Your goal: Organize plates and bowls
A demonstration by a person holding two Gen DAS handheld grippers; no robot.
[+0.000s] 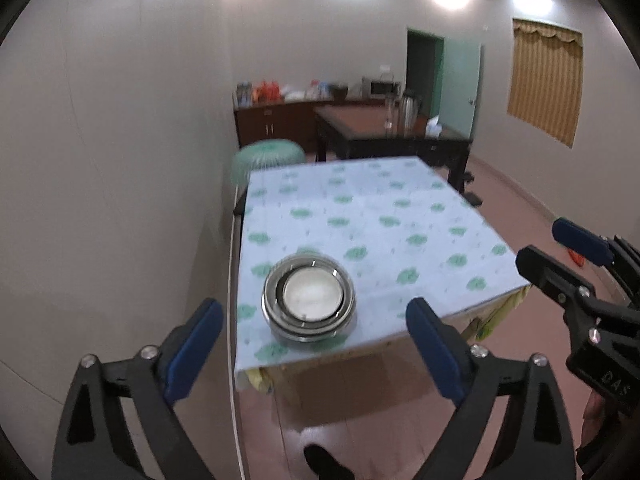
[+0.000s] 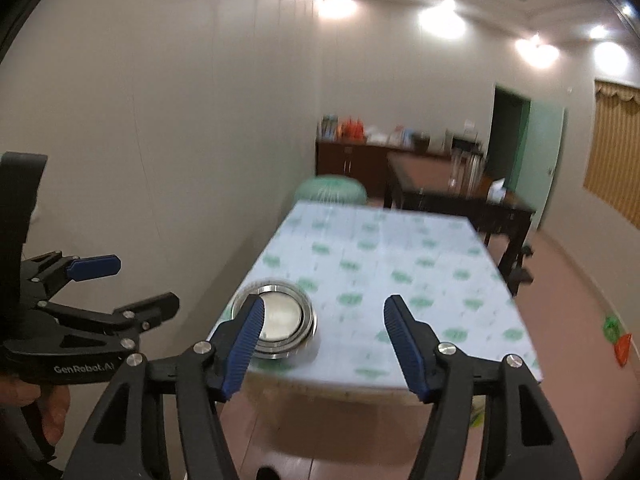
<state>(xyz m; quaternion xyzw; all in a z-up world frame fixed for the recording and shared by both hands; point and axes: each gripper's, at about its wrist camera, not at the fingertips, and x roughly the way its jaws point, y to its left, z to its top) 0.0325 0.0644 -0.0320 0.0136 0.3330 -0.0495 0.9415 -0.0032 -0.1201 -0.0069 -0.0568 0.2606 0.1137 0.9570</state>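
A nested stack of metal bowls (image 1: pixel 308 299) sits on the worktop (image 1: pixel 400 216), near its front-left corner; in the left wrist view it lies at about 6 o'clock of the worktop's centre, close to the near edge. The stack is made of steel rings one inside another, with a pale flat inner bottom showing at the centre. How many pieces make up the stack cannot be told. The worktop carries a light blue cloth with a green printed pattern, and nothing else stands on it. The left claw (image 1: pixel 314 350) stands wide open, held above and on the near side of the stack, its blue pads clear of the bowls with nothing between them. The right claw (image 2: pixel 322 346) is also open and empty; in its own view its left pad overlaps the stack's near-left rim, but no contact can be confirmed. In the left wrist view the right claw appears at 3 o'clock, off the worktop's right edge. Beyond the worktop, at 12 o'clock, a green round stool (image 1: pixel 267 157) stands by the wall, with a dark wooden table (image 1: pixel 384 130) and a low cabinet (image 1: pixel 276 120) further back. A green door (image 1: pixel 460 80) is at 1 o'clock.
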